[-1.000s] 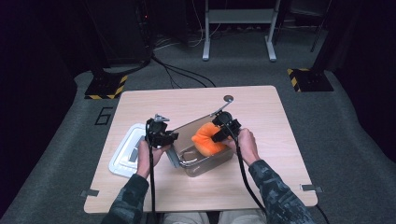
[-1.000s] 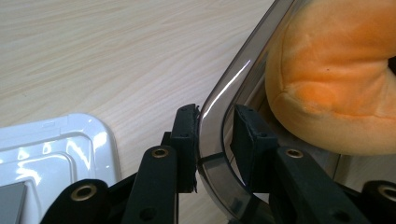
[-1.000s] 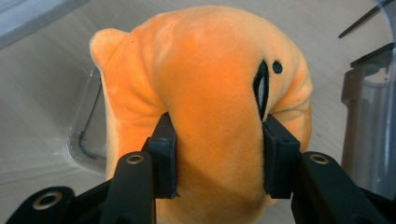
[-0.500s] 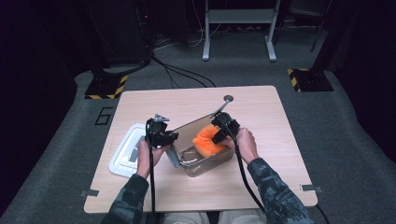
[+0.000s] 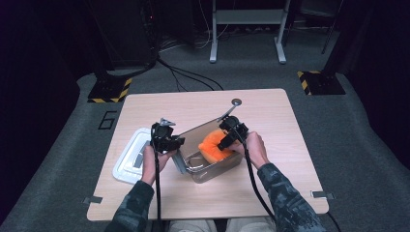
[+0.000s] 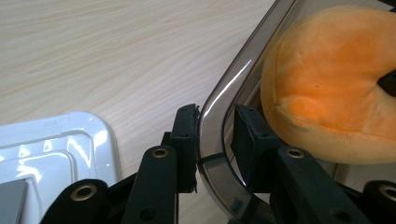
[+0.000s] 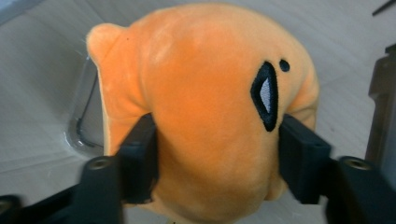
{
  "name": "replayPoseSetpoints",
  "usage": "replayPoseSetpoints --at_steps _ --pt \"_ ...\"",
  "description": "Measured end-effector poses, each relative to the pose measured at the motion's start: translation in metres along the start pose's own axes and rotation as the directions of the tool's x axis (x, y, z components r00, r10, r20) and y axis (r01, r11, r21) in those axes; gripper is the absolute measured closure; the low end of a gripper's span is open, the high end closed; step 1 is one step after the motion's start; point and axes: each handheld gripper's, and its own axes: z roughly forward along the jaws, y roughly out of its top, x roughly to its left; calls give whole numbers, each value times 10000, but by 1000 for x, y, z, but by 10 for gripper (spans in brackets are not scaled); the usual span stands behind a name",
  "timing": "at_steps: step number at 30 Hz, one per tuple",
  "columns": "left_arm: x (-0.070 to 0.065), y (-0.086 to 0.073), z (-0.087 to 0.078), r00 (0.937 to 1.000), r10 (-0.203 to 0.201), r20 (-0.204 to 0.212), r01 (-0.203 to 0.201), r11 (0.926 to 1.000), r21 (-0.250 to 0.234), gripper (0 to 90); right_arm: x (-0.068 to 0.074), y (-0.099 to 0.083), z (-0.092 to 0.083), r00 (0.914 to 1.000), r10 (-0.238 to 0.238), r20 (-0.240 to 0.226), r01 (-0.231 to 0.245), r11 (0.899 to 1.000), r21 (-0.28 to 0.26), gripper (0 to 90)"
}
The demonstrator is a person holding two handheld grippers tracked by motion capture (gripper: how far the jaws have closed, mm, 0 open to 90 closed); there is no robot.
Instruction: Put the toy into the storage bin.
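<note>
Over the clear bin [image 5: 212,164], the right gripper [image 7: 217,140] has just been opening its jaws, the orange plush [image 7: 205,107] between them; best release fully, then lift straight out. Left gripper [image 6: 212,135] clamps the bin's wall, a pinch visible in its own view

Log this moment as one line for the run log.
left gripper: shut on clear bin rim | right gripper: jaws just opening, orange plush toy between them, over the bin | white lid: on table, left
</note>
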Motion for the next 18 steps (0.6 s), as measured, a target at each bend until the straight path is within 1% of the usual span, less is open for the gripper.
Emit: replayPoseSetpoints --at_steps 1,2,3,4,5,6,7,8,9,10,12,13,14,15,16,17,18 --pt "0 0 0 10000 -29 -16 29 10000 4 697 1 0 -1 10000 -41 65 41 10000 -34 289" --pt "0 0 1 9998 -177 -25 177 9998 -49 689 1 0 -3 9999 -75 87 76 9999 -137 263" --pt "0 0 1 9998 -174 -31 174 9998 -9 687 2 0 -4 9998 -105 152 108 9997 -206 244" --pt "1 0 1 9997 -225 -48 225 9997 40 654 4 0 -8 9997 -107 210 115 9992 -379 226" --pt "1 0 1 9997 -225 -48 225 9997 40 637 4 0 -8 9997 -107 210 115 9992 -379 226" --pt "1 0 2 9995 -327 -42 327 9995 -12 637 4 0 -11 9996 -126 247 140 9982 -591 218" --pt "1 0 1 9993 -353 -84 353 9994 -5 588 5 0 -20 9997 0 239 25 9945 -1043 171" --pt "2 0 0 9995 -328 41 327 9995 32 561 6 0 -25 9997 16 256 15 9930 -1181 145" --pt "2 0 0 9995 -328 41 327 9995 32 522 6 0 -25 9997 16 256 15 9930 -1181 145" --pt "2 1 -1 9993 -374 88 374 9993 -21 522 6 1 -30 9995 -16 310 59 9905 -1377 139" --pt "2 1 -2 9984 -538 166 542 9983 -211 447 8 0 -41 9996 -117 274 161 9859 -1666 121" --pt "3 2 -3 9985 -516 204 520 9984 -202 403 8 -1 -46 9992 -232 314 285 9835 -1789 109" --pt "4 2 -4 9984 -525 221 530 9983 -252 374 9 -2 -51 9991 -260 327 317 9814 -1895 100" --pt "4 2 -5 9976 -648 238 657 9971 -376 343 8 -4 -55 9990 -294 350 358 9792 -1998 81" --pt "5 2 -6 9978 -615 267 624 9973 -376 310 8 -7 -59 9985 -349 422 431 9764 -2115 63" --pt "6 2 -8 9970 -724 275 736 9962 -473 281 7 -9 -62 9985 -337 441 426 9746 -2200 47" --pt "8 3 -9 9976 -652 244 662 9968 -442 262 6 -12 -66 9985 -322 444 417 9715 -2334 33"
